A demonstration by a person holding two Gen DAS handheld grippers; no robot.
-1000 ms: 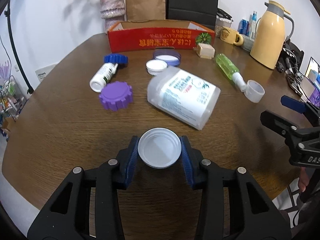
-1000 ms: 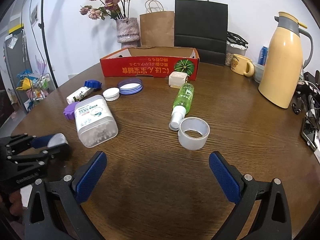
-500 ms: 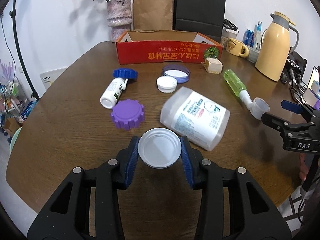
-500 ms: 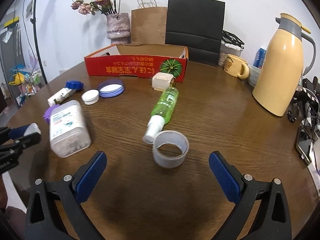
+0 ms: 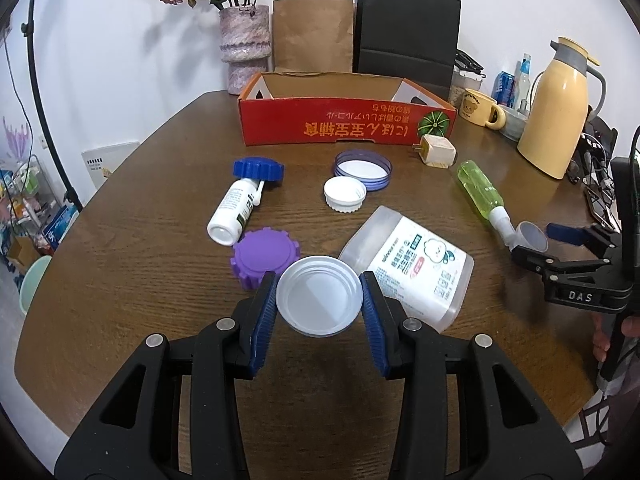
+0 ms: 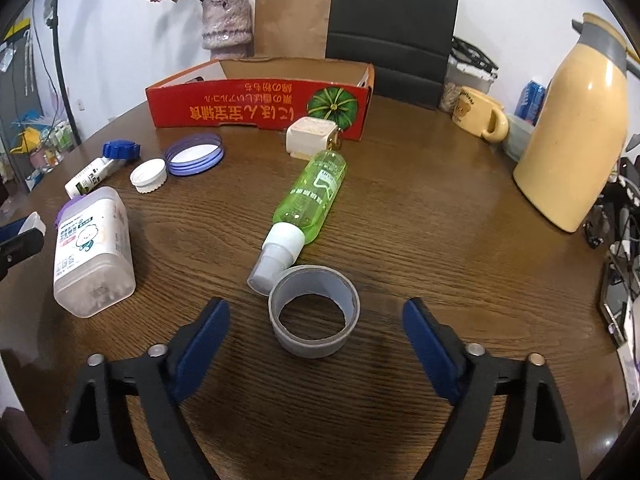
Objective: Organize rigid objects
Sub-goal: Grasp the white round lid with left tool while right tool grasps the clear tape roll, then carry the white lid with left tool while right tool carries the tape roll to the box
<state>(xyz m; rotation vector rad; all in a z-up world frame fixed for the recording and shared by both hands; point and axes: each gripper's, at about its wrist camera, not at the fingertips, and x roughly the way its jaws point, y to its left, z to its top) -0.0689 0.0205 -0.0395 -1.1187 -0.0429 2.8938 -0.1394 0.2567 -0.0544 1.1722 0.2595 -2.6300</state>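
Left gripper [image 5: 320, 307], lower centre of left view: blue pads clamped on round white lid [image 5: 319, 295], lid raised above table [image 5: 120, 280]. Right gripper [image 6: 316, 334], lower centre of right view: jaws closing, translucent cap [image 6: 314, 316] between them untouched, beside nozzle of lying green spray bottle [image 6: 310, 200].

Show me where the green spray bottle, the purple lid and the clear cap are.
green spray bottle [image 6: 314, 196], right wrist view, middle of its body.
purple lid [image 5: 265, 257], left wrist view, flat top.
clear cap [image 6: 314, 342], right wrist view, near wall.
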